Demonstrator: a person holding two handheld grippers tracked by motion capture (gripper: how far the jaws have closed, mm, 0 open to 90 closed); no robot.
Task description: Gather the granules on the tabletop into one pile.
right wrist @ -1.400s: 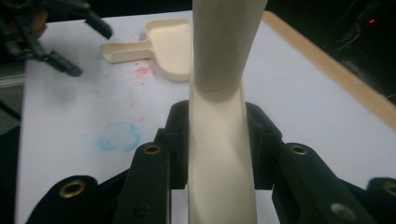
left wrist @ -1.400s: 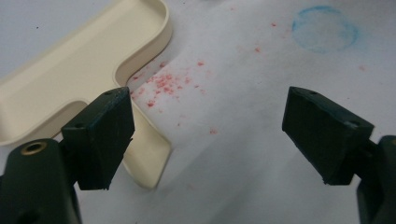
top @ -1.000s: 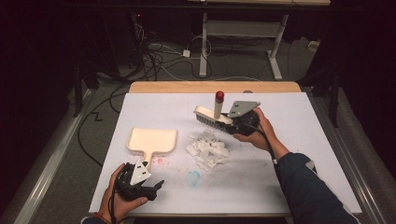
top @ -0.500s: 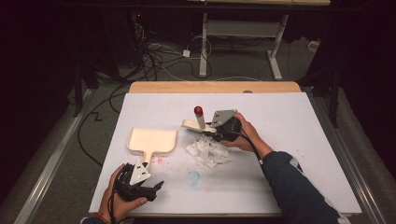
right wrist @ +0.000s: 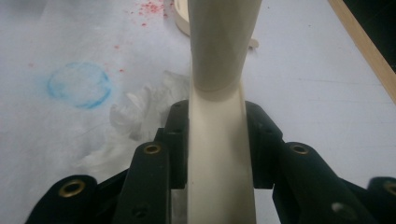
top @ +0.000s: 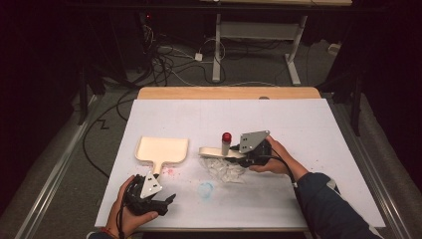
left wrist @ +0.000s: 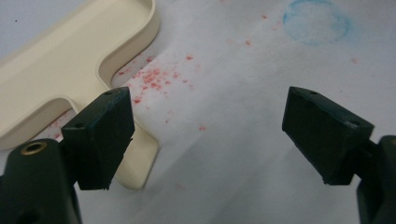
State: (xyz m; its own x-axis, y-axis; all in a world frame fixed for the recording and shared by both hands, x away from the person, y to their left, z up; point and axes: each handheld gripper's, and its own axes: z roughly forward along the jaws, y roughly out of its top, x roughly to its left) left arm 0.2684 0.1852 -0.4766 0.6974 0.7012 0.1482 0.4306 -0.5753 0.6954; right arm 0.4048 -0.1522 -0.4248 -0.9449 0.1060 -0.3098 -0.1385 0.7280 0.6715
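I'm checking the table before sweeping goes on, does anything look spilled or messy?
Yes. Red specks are scattered on the white table cover beside the dustpan, a blue ring stain lies nearby, and crumpled white scraps sit under the brush.

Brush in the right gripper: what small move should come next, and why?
Probably lower the brush onto the near side of the crumpled white scraps and sweep toward the dustpan. The right gripper is clamped on its handle just above the scraps, while the left gripper is open, one jaw by the pan's handle.
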